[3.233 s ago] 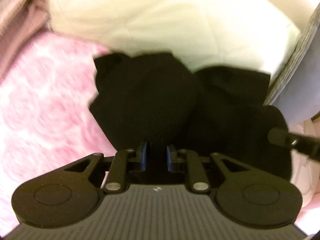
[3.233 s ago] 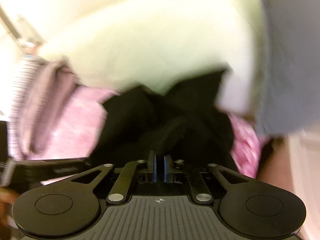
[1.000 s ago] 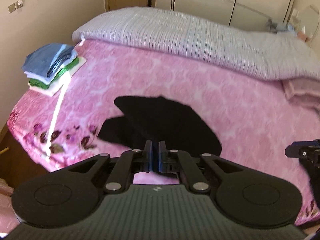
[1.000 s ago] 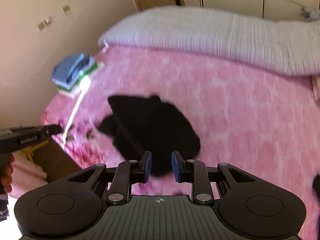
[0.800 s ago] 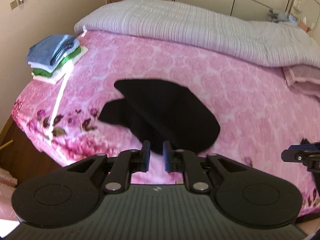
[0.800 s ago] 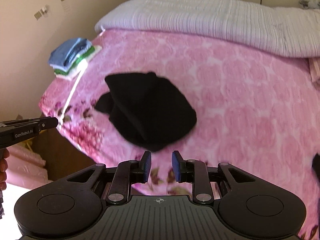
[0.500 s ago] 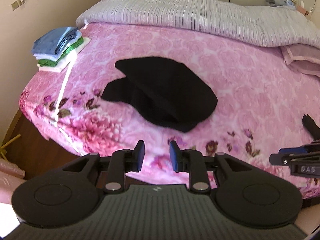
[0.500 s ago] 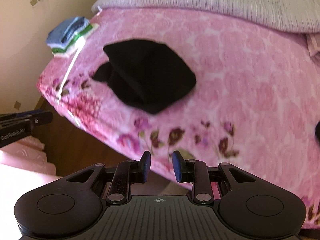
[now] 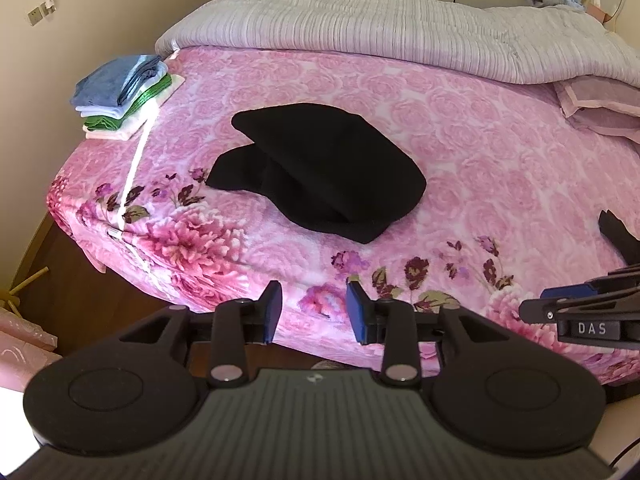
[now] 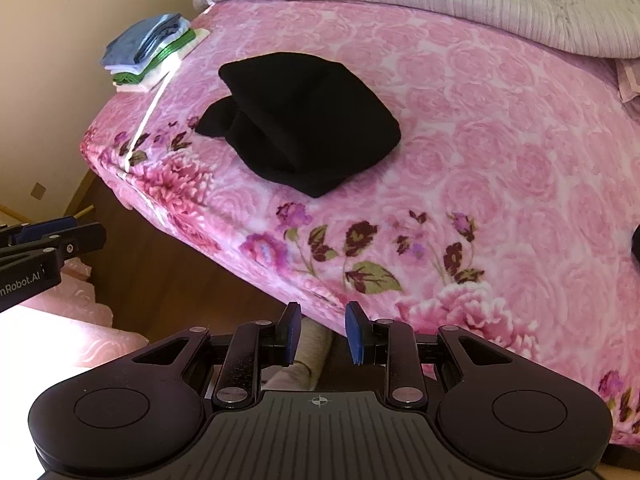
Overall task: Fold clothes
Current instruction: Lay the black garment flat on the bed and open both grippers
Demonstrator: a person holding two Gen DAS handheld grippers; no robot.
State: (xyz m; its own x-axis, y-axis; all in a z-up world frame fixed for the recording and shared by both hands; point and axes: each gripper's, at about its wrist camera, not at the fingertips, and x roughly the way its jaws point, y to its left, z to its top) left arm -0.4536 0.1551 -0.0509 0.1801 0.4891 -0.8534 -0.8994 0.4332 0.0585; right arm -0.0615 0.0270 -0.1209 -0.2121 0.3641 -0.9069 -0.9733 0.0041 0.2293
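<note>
While both my left gripper (image 9: 313, 312) and right gripper (image 10: 320, 334) are hanging spread and empty off the bed's near edge, I am seeing the folded black garment (image 9: 320, 170) lying on the pink floral blanket (image 9: 500, 152), with a stack of folded clothes (image 9: 124, 96) sitting well left of it and a grey striped quilt (image 9: 400, 36) lying beyond it.

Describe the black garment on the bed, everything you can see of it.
The black garment is a plain, matte, soft-looking fabric with no visible print. It lies folded into a rough, thick bundle on the pink floral blanket, near the bed's front edge. One rounded flap sticks out from under the bundle at its left. Nothing but the blanket touches it; both grippers are open and well clear.
</note>
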